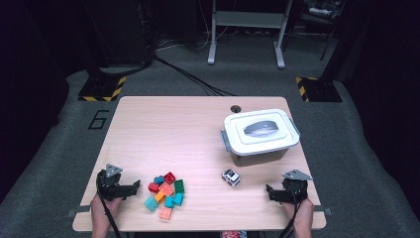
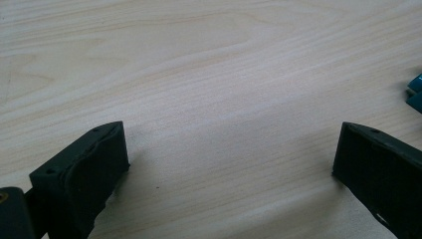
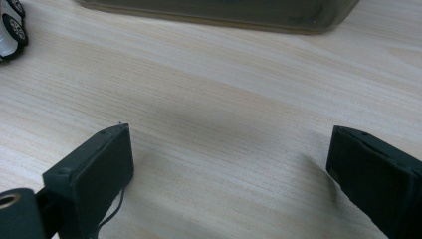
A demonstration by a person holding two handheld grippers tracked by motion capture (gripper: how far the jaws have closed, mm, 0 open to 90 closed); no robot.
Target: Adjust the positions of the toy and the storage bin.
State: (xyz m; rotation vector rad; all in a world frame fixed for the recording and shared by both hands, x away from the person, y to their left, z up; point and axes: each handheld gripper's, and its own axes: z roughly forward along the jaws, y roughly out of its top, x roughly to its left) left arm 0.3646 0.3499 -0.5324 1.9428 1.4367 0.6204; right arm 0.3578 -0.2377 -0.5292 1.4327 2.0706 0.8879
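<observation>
High view — both tools released: left tool (image 1: 132,187) beside bricks (image 1: 166,192), right tool (image 1: 270,192) empty.

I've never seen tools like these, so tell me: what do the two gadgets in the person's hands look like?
Each is a black hand-held gripper: the left gripper and the right gripper end in two blocky black jaws with flat inner faces. A grey three-cornered plate tops each one, and a dark cable trails back from each along the forearm. The forearms are bare, with no sleeves showing.
</observation>
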